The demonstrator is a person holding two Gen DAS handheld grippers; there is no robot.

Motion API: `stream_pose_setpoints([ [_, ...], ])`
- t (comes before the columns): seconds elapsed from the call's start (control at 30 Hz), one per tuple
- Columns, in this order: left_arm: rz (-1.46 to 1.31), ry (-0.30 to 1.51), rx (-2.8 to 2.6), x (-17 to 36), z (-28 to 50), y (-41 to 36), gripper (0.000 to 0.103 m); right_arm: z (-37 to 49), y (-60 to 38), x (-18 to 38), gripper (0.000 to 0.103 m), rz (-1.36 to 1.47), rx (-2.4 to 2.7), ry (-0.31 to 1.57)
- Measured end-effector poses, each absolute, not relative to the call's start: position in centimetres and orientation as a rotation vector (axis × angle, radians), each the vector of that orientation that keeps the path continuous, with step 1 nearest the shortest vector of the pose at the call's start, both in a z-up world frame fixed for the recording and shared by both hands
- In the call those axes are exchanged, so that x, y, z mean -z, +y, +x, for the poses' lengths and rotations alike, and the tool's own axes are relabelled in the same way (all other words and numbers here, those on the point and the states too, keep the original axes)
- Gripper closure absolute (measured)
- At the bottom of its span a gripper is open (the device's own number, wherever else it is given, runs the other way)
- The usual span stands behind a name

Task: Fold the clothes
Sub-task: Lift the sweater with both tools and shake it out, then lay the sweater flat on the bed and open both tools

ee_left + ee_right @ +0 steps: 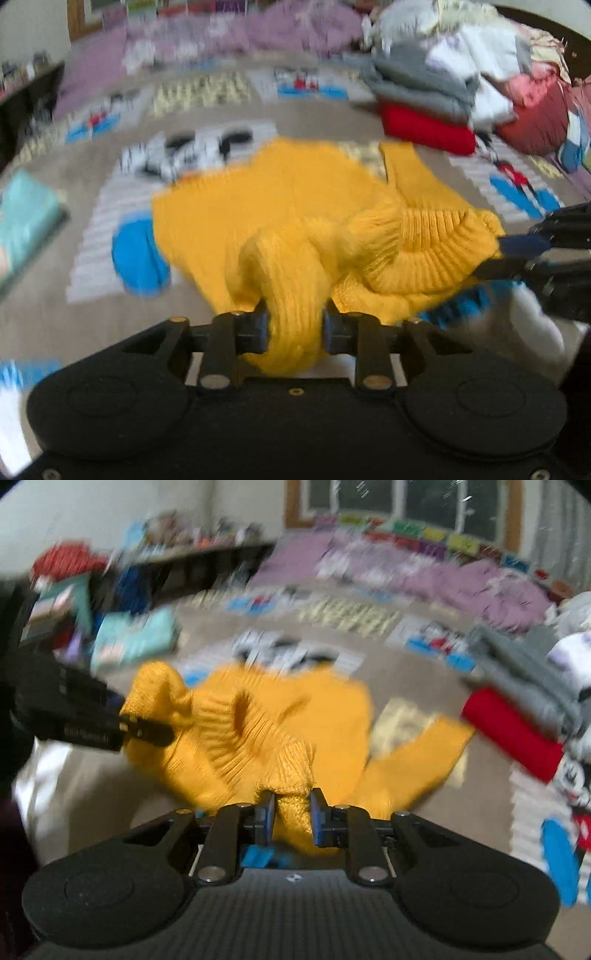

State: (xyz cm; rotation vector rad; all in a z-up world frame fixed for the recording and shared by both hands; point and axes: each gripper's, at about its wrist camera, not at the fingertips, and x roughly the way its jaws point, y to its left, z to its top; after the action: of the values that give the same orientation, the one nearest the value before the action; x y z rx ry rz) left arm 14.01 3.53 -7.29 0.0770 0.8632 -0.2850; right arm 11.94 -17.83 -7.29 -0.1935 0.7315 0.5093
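A yellow knit sweater (258,206) lies bunched on a cartoon-print sheet (92,325), one sleeve (413,764) trailing to the right. My left gripper (295,328) is shut on a thick fold of its ribbed edge, with fabric filling the gap between the pads. In the right wrist view the left gripper (147,731) comes in from the left, pinching the sweater's edge. My right gripper (293,812) is shut on a narrower bunch of the yellow knit. The left wrist view shows the right gripper (517,254) at the right edge, clamped on the sweater's ribbed band. Both views are blurred.
A stack of folded clothes (424,129), red under grey and white, sits at the back right, with a loose heap of laundry (480,44) behind it. A teal folded item (22,221) lies at the left. A purple blanket (443,576) lines the far edge under a window.
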Motion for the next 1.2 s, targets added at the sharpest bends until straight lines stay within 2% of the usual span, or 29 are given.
stream_pose_setpoints([
  [0.07,0.046,0.905,0.29,7.8,12.6,4.0,0.06,10.0,-16.5,8.2,0.073,-0.221,-0.528,0.76],
  [0.1,0.029,0.921,0.293,7.9,12.0,4.3,0.055,9.0,-16.2,8.4,0.057,-0.23,-0.545,0.775],
  [0.13,0.011,0.922,0.288,7.7,11.4,4.7,0.052,8.1,-15.9,8.5,0.049,-0.235,-0.566,0.784],
  [0.33,-0.115,0.89,0.26,4.4,9.7,8.2,0.051,6.7,-18.3,5.3,0.049,-0.116,-0.56,0.762],
  [0.4,-0.183,0.861,0.253,3.1,9.2,9.3,0.044,7.4,-20.3,3.9,0.046,-0.013,-0.536,0.747],
  [0.43,-0.22,0.844,0.245,2.5,8.9,9.9,0.035,7.7,-21.5,3.4,0.04,0.049,-0.52,0.739],
  [0.53,-0.305,0.797,0.205,1.6,8.4,11.1,0.029,8.8,-25.2,2.9,0.031,0.22,-0.453,0.738],
  [0.7,-0.515,0.863,0.125,5.5,9.3,12.3,0.028,11.1,-28.6,6.9,0.029,0.42,-0.327,0.815],
  [0.9,-0.592,0.991,0.105,10.4,11.1,10.3,0.028,14.3,-29.5,12.5,0.027,0.608,-0.252,0.899],
  [1.0,-0.596,1.034,0.112,11.9,11.8,9.0,0.028,15.7,-28.8,14.1,0.029,0.656,-0.276,0.925],
  [1.07,-0.574,1.051,0.114,12.6,11.9,8.2,0.029,15.9,-28.1,14.8,0.048,0.665,-0.306,0.929],
  [1.1,-0.558,1.053,0.11,13.0,11.8,7.8,0.03,16.0,-27.8,15.1,0.064,0.669,-0.325,0.933],
  [1.13,-0.538,1.045,0.101,13.2,11.6,7.5,0.035,16.0,-27.4,15.4,0.073,0.673,-0.338,0.936],
  [1.2,-0.504,1.03,0.094,13.3,11.1,7.2,0.061,15.5,-26.8,15.7,0.075,0.675,-0.352,0.932],
])
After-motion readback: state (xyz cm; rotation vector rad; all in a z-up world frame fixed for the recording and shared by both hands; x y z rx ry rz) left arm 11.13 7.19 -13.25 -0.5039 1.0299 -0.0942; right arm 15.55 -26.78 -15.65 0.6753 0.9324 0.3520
